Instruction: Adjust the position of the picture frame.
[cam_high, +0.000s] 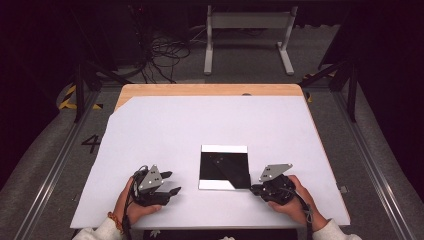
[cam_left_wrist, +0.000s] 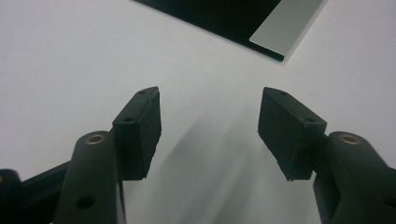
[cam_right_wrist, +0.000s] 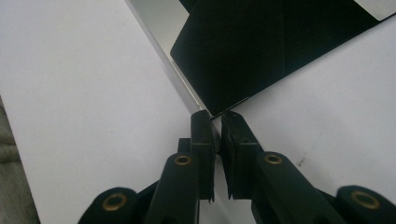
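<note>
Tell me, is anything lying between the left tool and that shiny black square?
Nothing visible does. The left tool sits open on the bare white sheet, and the stretch across to the black square is plain sheet. The right tool is already at the square's near corner.

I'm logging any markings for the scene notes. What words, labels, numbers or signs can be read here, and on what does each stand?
"4": a dark numeral on the grey floor left of the table, in the high view.
Nothing readable stands on the black square sheet, on the table, or on the left gripper or right gripper.
</note>
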